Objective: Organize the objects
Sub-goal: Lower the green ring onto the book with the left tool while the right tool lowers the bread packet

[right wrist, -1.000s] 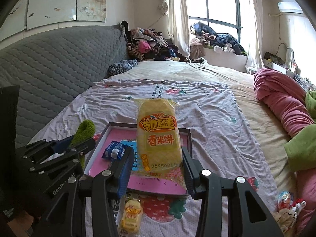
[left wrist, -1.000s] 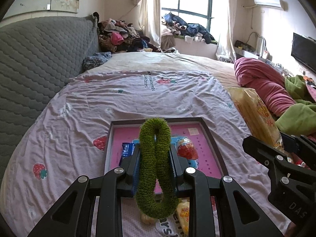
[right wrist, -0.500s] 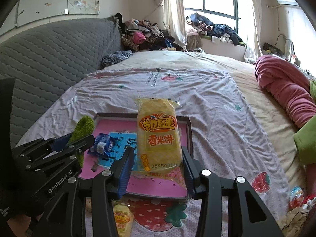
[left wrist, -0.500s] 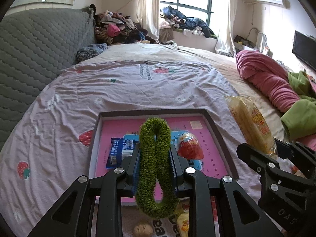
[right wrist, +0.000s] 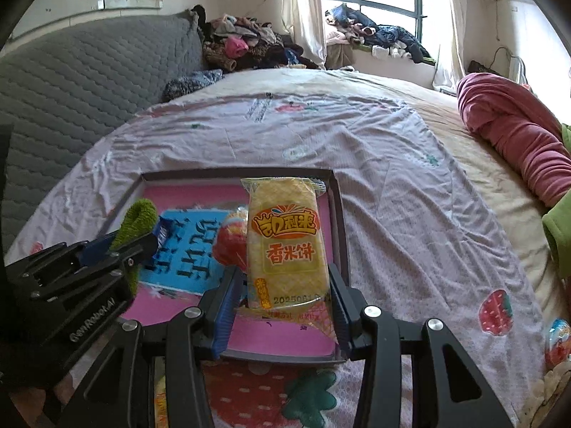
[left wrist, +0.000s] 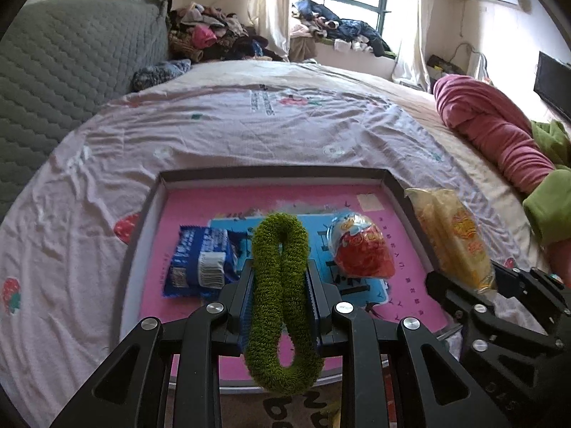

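Observation:
My left gripper [left wrist: 280, 278] is shut on a fuzzy green loop [left wrist: 280, 306], held just above the near half of a shallow pink-bottomed tray [left wrist: 271, 174] on the bed. In the tray lie a blue snack packet [left wrist: 201, 262] and a red-and-orange wrapped egg-shaped treat [left wrist: 362, 251]. My right gripper [right wrist: 283, 285] is shut on a yellow rice-cracker packet [right wrist: 285, 239], which hangs over the tray's right side [right wrist: 340, 221]. Each gripper shows in the other's view: the left gripper [right wrist: 107, 253] with the green loop [right wrist: 139, 217], and the rice-cracker packet [left wrist: 453, 239] to the right.
The tray rests on a lilac strawberry-print sheet [left wrist: 249, 132]. A grey quilted headboard [left wrist: 64, 67] stands at left, a pink blanket roll [left wrist: 492, 135] and green cloth [left wrist: 549, 203] at right. Another wrapped egg treat [right wrist: 556, 339] lies at right, a yellow snack [right wrist: 160, 403] near the tray's front edge.
Both grippers have come down and forward toward the tray, each keeping its hold. The tray and its contents now fill more of both views.

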A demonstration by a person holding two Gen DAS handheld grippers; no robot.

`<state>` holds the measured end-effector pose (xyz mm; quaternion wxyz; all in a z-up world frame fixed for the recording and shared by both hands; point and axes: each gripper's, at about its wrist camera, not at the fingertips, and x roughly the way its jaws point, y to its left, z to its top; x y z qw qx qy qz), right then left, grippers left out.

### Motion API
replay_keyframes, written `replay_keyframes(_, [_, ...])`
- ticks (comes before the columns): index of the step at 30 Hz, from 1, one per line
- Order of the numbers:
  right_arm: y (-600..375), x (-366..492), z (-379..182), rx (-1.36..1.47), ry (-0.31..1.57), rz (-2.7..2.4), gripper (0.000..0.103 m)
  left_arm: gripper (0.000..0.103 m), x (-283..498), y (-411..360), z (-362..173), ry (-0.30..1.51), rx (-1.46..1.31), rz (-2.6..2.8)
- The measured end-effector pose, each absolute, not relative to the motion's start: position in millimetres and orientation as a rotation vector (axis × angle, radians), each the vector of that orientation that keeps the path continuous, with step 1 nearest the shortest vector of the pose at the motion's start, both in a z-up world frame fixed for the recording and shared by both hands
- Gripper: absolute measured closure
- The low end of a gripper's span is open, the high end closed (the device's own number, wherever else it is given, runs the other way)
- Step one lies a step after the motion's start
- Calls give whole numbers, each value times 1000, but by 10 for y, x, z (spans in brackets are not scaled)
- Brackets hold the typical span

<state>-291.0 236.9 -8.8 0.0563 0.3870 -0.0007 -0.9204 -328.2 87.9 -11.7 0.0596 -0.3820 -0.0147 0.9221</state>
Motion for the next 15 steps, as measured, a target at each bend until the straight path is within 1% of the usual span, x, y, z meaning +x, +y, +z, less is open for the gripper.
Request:
replay_keyframes(5, [2407, -2993, -258, 1218, -3, -2794, 56, 77, -3330, 924, -208, -15, -1149, 2791])
replay_keyframes(15, [2377, -3073, -414, 1276, 39, -2779, 56, 77, -3432, 901, -345, -43, -1167, 2773])
